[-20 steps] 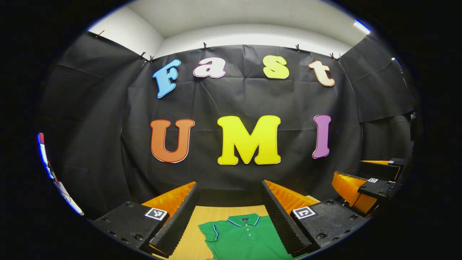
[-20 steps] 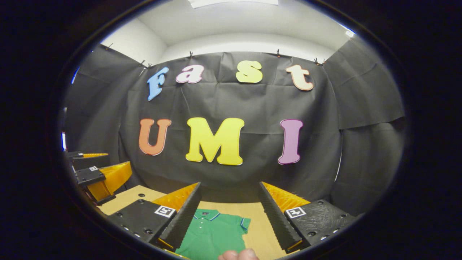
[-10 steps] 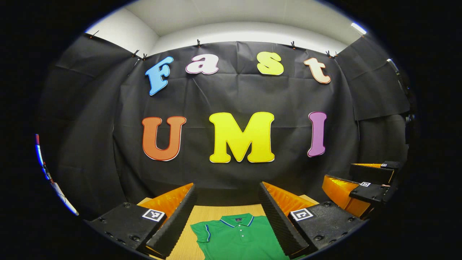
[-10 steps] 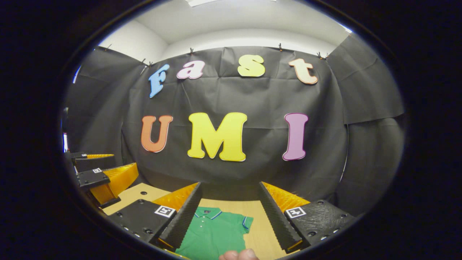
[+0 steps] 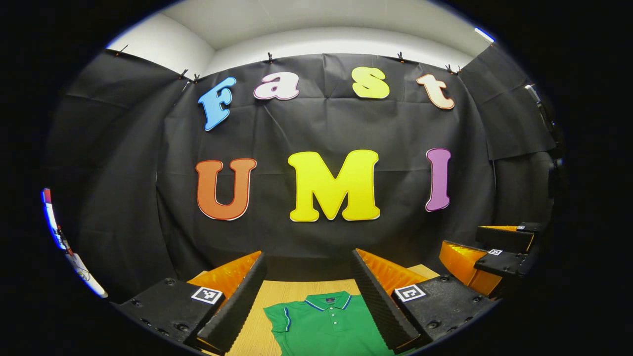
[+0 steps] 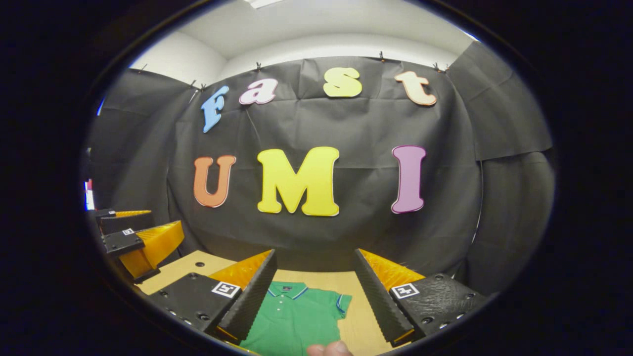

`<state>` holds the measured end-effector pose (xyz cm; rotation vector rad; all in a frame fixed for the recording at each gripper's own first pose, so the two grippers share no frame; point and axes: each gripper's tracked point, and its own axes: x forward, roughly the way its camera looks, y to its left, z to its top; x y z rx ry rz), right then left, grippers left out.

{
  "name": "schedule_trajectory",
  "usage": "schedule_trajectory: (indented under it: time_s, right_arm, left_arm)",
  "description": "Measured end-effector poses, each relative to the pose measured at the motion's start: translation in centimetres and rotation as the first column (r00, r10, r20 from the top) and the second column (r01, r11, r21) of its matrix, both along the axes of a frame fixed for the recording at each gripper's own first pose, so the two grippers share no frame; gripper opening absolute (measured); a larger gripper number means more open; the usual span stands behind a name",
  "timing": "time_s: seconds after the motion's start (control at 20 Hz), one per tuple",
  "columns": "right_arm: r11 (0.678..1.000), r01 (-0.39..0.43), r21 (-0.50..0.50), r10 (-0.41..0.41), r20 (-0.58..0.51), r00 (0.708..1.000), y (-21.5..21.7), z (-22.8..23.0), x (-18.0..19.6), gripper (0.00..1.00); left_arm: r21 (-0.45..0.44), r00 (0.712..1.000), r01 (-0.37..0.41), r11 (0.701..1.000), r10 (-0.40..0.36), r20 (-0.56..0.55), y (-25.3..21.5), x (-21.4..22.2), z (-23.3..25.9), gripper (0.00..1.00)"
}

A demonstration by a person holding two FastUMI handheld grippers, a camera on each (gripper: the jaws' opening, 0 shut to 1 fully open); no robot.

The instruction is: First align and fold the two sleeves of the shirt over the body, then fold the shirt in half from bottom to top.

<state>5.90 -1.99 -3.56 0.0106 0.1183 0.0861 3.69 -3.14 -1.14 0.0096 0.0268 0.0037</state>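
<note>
Both views have tilted down slightly, showing more shirt; each gripper stays spread apart.

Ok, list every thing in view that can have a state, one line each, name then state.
green polo shirt: lying flat on the table, collar toward the wall, front up, placket buttoned, both short sleeves spread out, not yet folded.
left gripper: open, hovering above the shirt, nothing between its fingers.
right gripper: open, hovering above the shirt, holding nothing.
wooden table: bearing the shirt.
</note>
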Motion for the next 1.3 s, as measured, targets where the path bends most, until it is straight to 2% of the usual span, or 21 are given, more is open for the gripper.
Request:
schedule_trajectory:
  time_s: [0.1,0.25,0.3,0.55,0.9,1.05,1.3]
  right_arm:
    - [1.0,-0.007,-0.018,0.007,-0.03,1.0,-0.6,-1.3,0.6,0.93]
    - [0.999,-0.018,-0.026,0.015,-0.099,0.995,-1.4,-4.1,1.8,0.97]
    - [0.999,-0.02,-0.036,0.015,-0.126,0.992,-1.7,-5.3,2.2,0.95]
    - [0.996,-0.038,-0.083,0.014,-0.265,0.964,-3.9,-13.1,5.7,0.95]
    - [0.993,-0.078,-0.086,0.031,-0.451,0.892,-5.9,-24.0,12.2,0.95]
    - [0.988,-0.108,-0.111,0.032,-0.533,0.845,-6.7,-29.3,14.2,0.96]
    - [0.987,-0.11,-0.117,0.012,-0.632,0.775,-8.3,-36.9,17.2,0.96]
  left_arm:
    - [-0.002,1.0,-0.005,1.0,0.005,-0.005,0.0,0.5,-0.3,1.0]
    - [-0.003,1.0,-0.008,1.0,0.008,-0.019,0.0,1.1,-1.0,1.0]
    - [-0.006,1.0,-0.008,1.0,0.008,-0.021,0.0,1.3,-1.1,1.0]
    - [-0.009,0.999,-0.031,0.999,0.03,-0.035,0.2,2.9,-2.0,1.0]
    - [0.0,0.995,-0.075,0.997,0.074,-0.068,0.1,5.7,-3.4,1.0]
    - [0.014,0.995,-0.074,0.997,0.075,-0.072,-0.3,6.9,-3.6,1.0]
    - [0.04,0.993,-0.086,0.996,0.089,-0.081,-0.6,8.4,-3.9,1.0]
